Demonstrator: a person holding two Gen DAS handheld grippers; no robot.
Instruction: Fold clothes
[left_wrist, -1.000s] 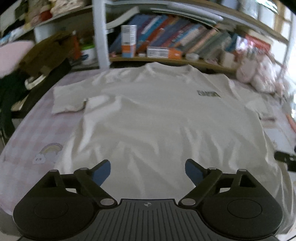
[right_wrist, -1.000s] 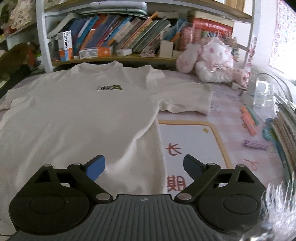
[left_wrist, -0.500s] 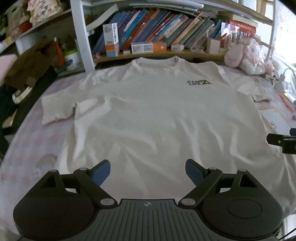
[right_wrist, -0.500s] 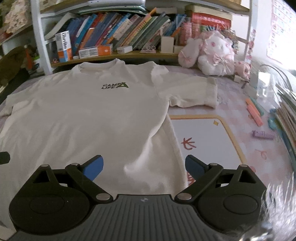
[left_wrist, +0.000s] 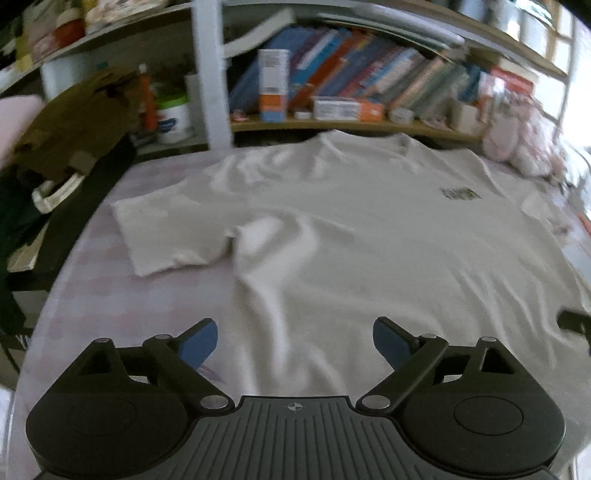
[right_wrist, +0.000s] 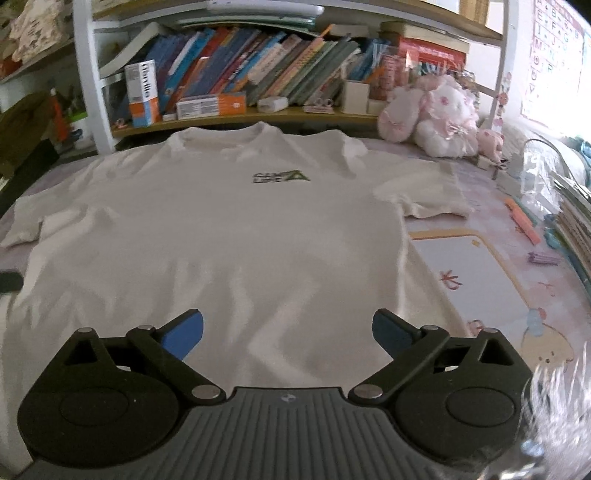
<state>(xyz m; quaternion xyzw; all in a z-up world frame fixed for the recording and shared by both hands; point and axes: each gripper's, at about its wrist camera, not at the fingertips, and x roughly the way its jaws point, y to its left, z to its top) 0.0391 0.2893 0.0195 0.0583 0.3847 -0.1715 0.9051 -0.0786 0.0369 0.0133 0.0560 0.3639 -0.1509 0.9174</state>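
- Cream cotton t-shirt (right_wrist: 221, 236) lies flat, front up, on the pink checked surface (left_wrist: 92, 295); collar points at the bookshelf (right_wrist: 258, 74), hem nearest the cameras.
- Far left: brown bag (left_wrist: 74, 122) and dark items off the surface edge; left view is motion-blurred, so detail there is soft.
- Left sleeve (left_wrist: 162, 229) spread out flat, with a raised crease just beside it at the armpit.
- Left tool (left_wrist: 293, 341): released, blue pads wide apart, nothing between them. It hovers over the hem on the shirt's left side; left pad is over the bare surface just off the shirt edge, right pad over fabric.
- Chest logo (right_wrist: 280, 177), dark green, sits mid-chest below the collar.
- Right tool (right_wrist: 288, 332): released, pads wide apart, nothing gripped. Both pads over fabric at the hem, right of centre.
- A dark tip shows at each view's inner edge, probably the other tool; can't tell for sure.
- Right sleeve (right_wrist: 424, 195) lies flat toward the pink plush toys (right_wrist: 436, 114).
- White mat with yellow border (right_wrist: 476, 280) touches or slips under the shirt's right side edge.
- Far right: orange and purple pens (right_wrist: 524, 221) and a stack of books at the surface edge.
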